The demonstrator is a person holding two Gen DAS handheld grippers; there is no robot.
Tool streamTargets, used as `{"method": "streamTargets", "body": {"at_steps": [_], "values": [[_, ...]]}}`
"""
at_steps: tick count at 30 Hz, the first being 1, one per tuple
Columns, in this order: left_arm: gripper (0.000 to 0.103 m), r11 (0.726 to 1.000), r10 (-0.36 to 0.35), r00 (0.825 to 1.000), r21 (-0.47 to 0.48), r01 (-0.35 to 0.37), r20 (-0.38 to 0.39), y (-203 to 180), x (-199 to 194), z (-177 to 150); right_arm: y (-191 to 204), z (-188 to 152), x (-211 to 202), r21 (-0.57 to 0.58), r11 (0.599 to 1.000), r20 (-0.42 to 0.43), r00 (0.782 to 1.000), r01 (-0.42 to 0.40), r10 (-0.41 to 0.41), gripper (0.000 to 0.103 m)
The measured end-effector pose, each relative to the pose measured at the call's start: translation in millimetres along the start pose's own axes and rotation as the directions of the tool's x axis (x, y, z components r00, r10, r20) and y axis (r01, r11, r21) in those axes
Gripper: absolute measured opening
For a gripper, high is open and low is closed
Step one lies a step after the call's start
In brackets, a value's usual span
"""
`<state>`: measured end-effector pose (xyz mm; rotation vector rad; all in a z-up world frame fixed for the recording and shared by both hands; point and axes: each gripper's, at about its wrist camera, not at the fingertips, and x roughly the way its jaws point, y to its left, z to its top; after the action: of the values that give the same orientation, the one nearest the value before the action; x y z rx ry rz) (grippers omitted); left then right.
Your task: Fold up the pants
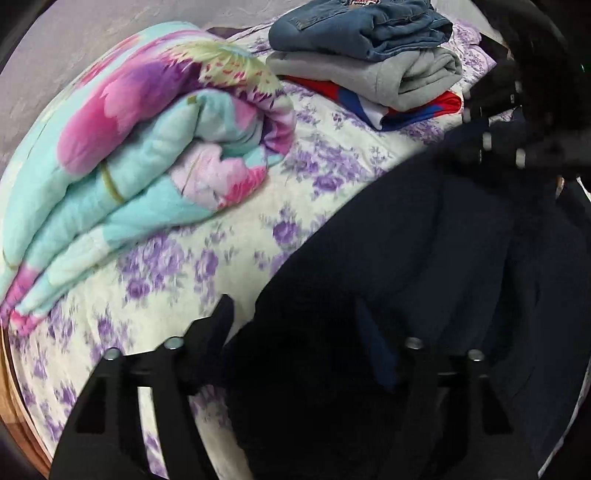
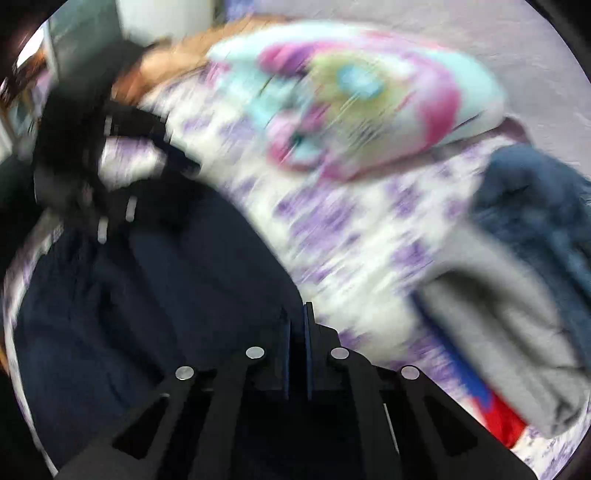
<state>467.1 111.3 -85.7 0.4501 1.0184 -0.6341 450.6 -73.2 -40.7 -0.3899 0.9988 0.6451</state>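
Dark navy pants [image 1: 424, 266] lie on the floral bedsheet [image 1: 221, 251] and fill the lower right of the left wrist view. My left gripper [image 1: 295, 317] is open, its fingers spread wide over the near edge of the pants. My right gripper [image 2: 297, 317] is shut on a fold of the navy pants [image 2: 155, 280], its blue pads nearly touching. The right gripper also shows in the left wrist view [image 1: 491, 122] at the far end of the pants. The right wrist view is motion-blurred.
A rolled floral quilt [image 1: 147, 147] lies at the left of the bed. A stack of folded clothes sits at the back: jeans [image 1: 362, 29], grey sweatpants [image 1: 388, 74] and a red and blue garment [image 1: 417, 110]. A wall is behind.
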Motion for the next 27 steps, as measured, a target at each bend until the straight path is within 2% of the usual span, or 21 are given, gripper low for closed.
{"method": "streamTargets", "body": {"at_steps": [2, 4, 5, 6, 7, 8, 9, 12, 15, 19, 24, 27], "values": [[0.070, 0.998, -0.051, 0.999, -0.020, 0.051, -0.015, 5.1, 9.4, 5.9, 1.6, -0.1, -2.8, -0.019, 1.000, 0.000, 1.000, 0.014, -0.014, 0.007], [0.072, 0.987, -0.139, 0.990, -0.081, 0.136, -0.027, 17.4, 24.0, 8.6, 10.3, -1.3, -3.2, -0.058, 0.997, 0.004, 0.998, 0.058, -0.058, 0.007], [0.069, 0.981, -0.169, 0.985, -0.099, 0.167, -0.016, 22.0, 26.1, 8.9, 10.9, -0.7, -6.4, -0.073, 0.994, 0.018, 0.997, 0.077, -0.076, 0.007], [0.056, 0.972, -0.210, 0.978, -0.110, 0.209, 0.004, 27.0, 26.6, 9.6, 14.0, -1.4, -10.2, -0.080, 0.993, 0.029, 0.996, 0.084, -0.082, 0.007], [0.048, 0.961, -0.248, 0.968, -0.118, 0.250, 0.027, 30.5, 24.9, 10.2, 14.2, -1.1, -14.2, -0.083, 0.993, 0.033, 0.996, 0.088, -0.085, 0.007], [0.028, 0.953, -0.274, 0.961, -0.123, 0.278, 0.045, 32.5, 22.4, 10.6, 15.4, -1.2, -16.3, -0.088, 0.992, 0.032, 0.995, 0.093, -0.091, 0.007], [0.017, 0.949, -0.287, 0.957, -0.123, 0.291, 0.054, 33.3, 20.2, 10.8, 17.9, -3.0, -16.9, -0.091, 0.991, 0.029, 0.995, 0.101, -0.099, 0.007], [0.012, 0.954, -0.265, 0.961, -0.125, 0.273, 0.074, 31.6, 13.0, 8.3, 12.8, -0.8, -12.6, -0.065, 0.993, 0.029, 0.995, 0.097, -0.096, 0.007], [0.011, 0.966, -0.216, 0.971, -0.125, 0.228, 0.104, 29.3, -3.3, 7.9, 8.1, 5.2, -15.7, -0.030, 0.993, 0.062, 0.992, 0.112, -0.110, 0.007], [0.011, 0.966, -0.166, 0.975, -0.172, 0.191, 0.150, 52.0, -19.4, 26.2, 2.4, 18.8, -8.9, -0.027, 0.987, 0.051, 0.986, 0.161, -0.160, 0.007], [0.011, 0.985, -0.074, 0.997, -0.153, 0.077, 0.021, 41.4, 22.8, 28.6, -15.0, 22.2, 38.6, 0.015, 0.988, -0.043, 0.988, 0.152, -0.151, 0.008], [0.012, 0.976, -0.091, 0.995, -0.196, 0.096, 0.034, 50.3, 22.9, 23.9, -13.6, 22.9, 44.0, 0.011, 0.986, -0.052, 0.985, 0.164, -0.164, 0.008]]}}
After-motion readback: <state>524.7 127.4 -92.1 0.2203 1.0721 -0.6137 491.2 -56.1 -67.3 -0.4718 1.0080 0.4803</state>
